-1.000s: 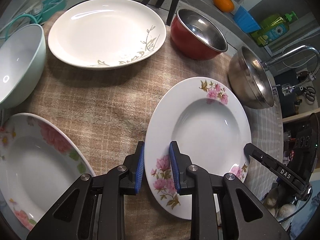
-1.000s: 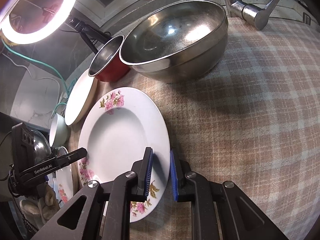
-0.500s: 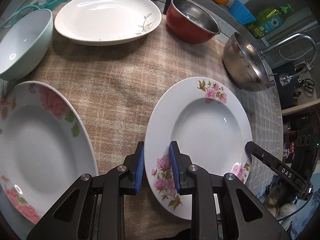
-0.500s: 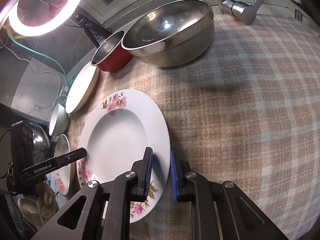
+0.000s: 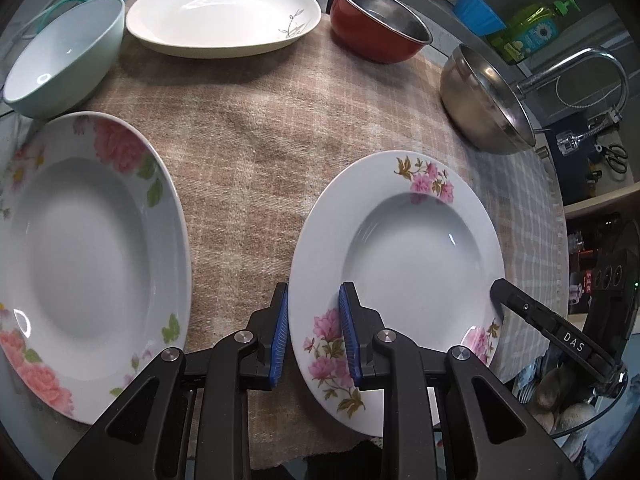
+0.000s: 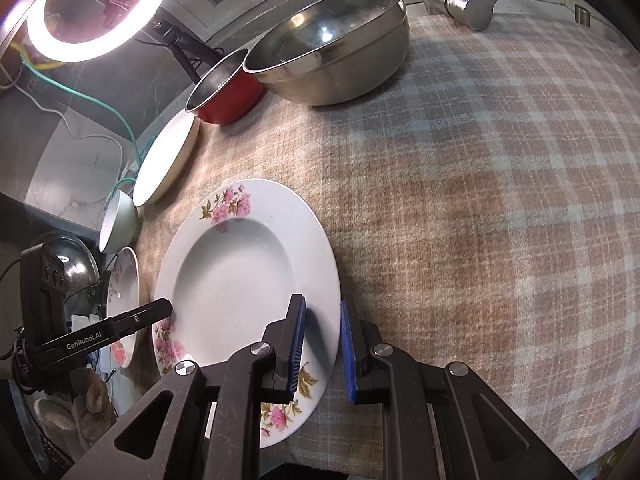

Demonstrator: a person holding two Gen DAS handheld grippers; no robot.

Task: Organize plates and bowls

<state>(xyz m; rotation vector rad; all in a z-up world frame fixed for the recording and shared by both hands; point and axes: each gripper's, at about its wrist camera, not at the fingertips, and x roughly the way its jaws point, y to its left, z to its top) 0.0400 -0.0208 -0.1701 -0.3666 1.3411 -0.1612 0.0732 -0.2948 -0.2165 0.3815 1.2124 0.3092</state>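
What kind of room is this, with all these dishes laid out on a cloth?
Most likely a home kitchen counter by a sink: a chrome faucet curves over it, a green dish soap bottle stands behind, and a steel mixing bowl sits on the checked cloth.

text 1: "DAS" in white on my right gripper (image 5: 538, 322) finger, lower right of the left wrist view | text 2: "GenRobot.AI" in white on my left gripper (image 6: 132, 320) finger, lower left of the right wrist view | bottle (image 5: 532, 28) label, upper right of the left wrist view: I can't read it
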